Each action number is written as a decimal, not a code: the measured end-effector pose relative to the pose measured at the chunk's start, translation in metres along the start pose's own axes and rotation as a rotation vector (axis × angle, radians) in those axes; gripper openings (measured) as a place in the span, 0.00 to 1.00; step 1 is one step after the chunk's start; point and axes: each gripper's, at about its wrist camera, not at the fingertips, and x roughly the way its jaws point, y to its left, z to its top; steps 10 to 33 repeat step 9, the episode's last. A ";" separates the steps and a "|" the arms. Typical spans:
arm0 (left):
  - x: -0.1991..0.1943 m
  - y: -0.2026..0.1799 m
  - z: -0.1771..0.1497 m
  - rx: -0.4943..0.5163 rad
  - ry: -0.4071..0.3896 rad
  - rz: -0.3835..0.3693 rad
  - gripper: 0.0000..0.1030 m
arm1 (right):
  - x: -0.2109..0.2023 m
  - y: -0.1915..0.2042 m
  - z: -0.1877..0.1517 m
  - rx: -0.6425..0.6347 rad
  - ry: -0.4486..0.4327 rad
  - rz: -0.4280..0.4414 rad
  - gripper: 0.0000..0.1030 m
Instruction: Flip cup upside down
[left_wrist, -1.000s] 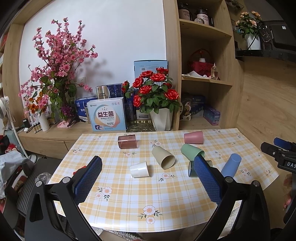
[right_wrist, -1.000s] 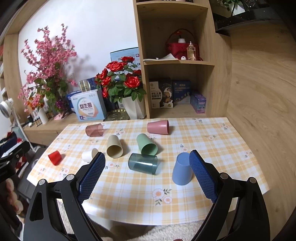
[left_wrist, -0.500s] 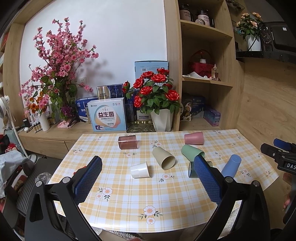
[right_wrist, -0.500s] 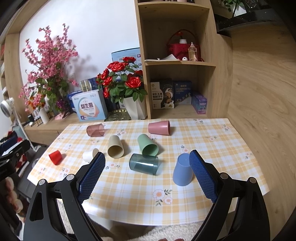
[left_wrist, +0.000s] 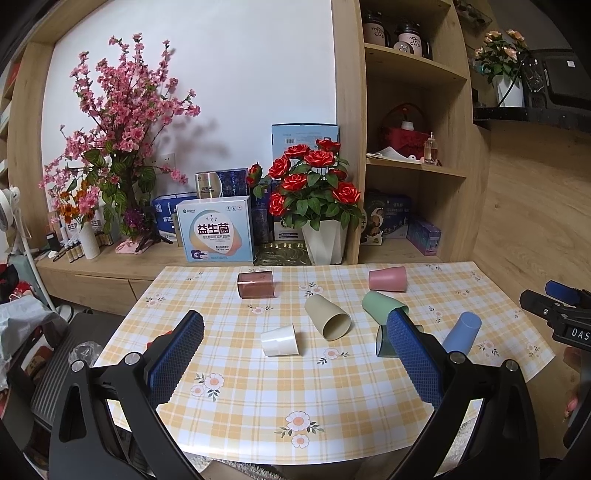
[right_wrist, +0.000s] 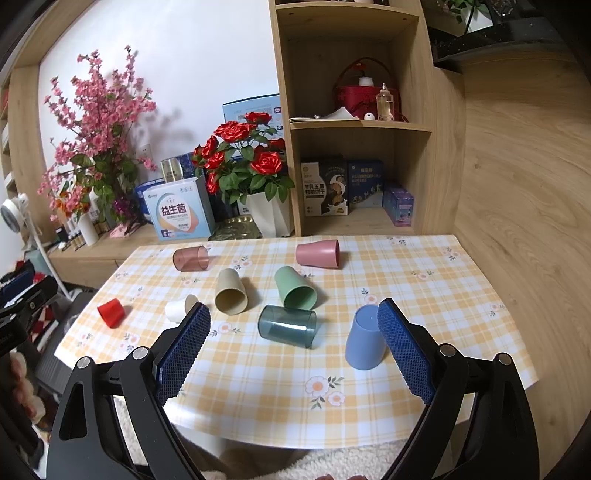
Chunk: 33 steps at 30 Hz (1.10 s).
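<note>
Blue cup (right_wrist: 364, 341) stands inverted on table (right_wrist: 424, 295); other cups lie sideways. Left gripper (left_wrist: 293, 354) and right gripper (right_wrist: 291, 354) both wide, empty.

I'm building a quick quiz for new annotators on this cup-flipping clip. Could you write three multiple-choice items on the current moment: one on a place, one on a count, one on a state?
1. Which cup lies nearest the far edge of the table, on its right part?
A. pink cup B. red cup C. white cup

2. How many cups are on the table?
A. five B. eight C. ten

3. How does the blue cup stand?
A. on its side B. mouth up C. mouth down

Answers:
1. A: the pink cup lies at the far right, just before the shelf.
2. B: the right wrist view shows eight, from the red cup to the blue cup.
3. C: its closed base faces up and its wide rim is on the cloth, while the others lie on their sides.
</note>
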 end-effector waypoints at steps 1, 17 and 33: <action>0.000 0.000 0.000 -0.001 0.001 -0.001 0.94 | 0.000 0.000 -0.001 0.000 0.001 0.000 0.86; 0.005 -0.002 -0.002 0.004 0.008 0.013 0.94 | 0.001 -0.003 -0.003 0.004 -0.009 0.032 0.86; 0.005 -0.002 -0.002 0.004 0.008 0.013 0.94 | 0.001 -0.003 -0.003 0.004 -0.009 0.032 0.86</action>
